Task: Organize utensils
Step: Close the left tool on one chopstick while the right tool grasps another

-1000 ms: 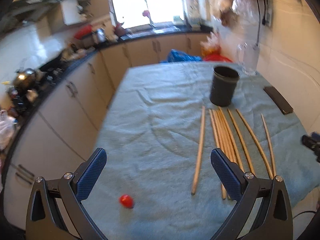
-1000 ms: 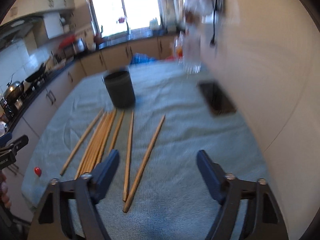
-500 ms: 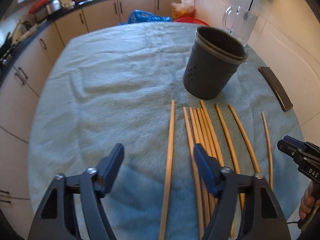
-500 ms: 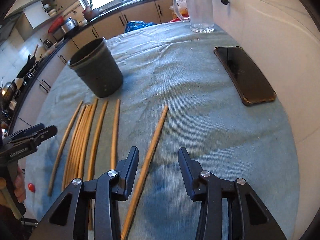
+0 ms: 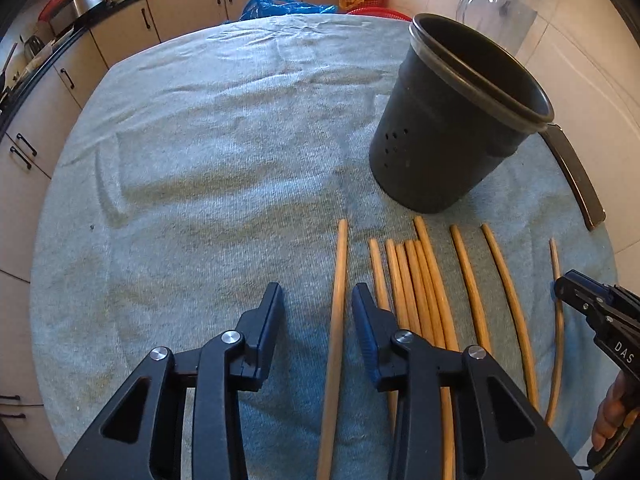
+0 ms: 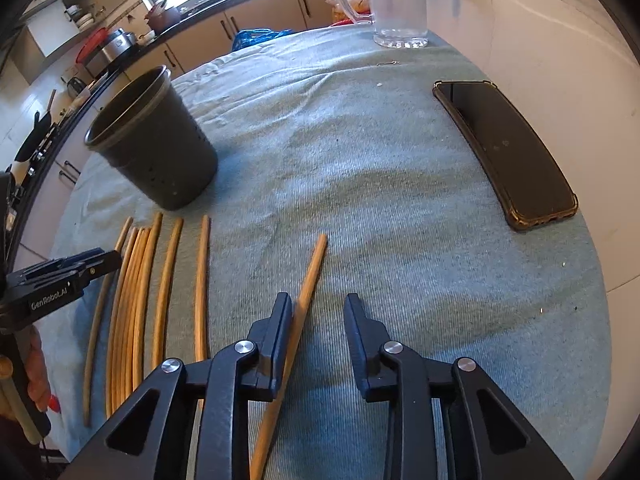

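Observation:
Several wooden chopsticks (image 5: 416,280) lie side by side on the blue-green cloth, just in front of a dark perforated holder cup (image 5: 452,140) that stands upright and looks empty. My left gripper (image 5: 318,296) points steeply down with its jaws closing. The leftmost chopstick (image 5: 338,300) lies between them, nearer the right finger, and neither pad presses on it. In the right wrist view, my right gripper (image 6: 318,304) is also closing around the rightmost, separate chopstick (image 6: 310,276). That stick runs along the left finger's inner face, and the right pad stands apart from it. The cup (image 6: 160,152) is at the back left.
A black phone (image 6: 508,152) lies on the cloth at the right, near the wall. A clear glass jug (image 6: 400,4) stands at the far end. Kitchen cabinets (image 5: 48,92) line the room left of the table. A small red object (image 6: 52,402) sits near the cloth's left front edge.
Both grippers have come down and forward over the chopsticks and tilted more steeply. Their jaws have narrowed a lot, and each now straddles a single chopstick.

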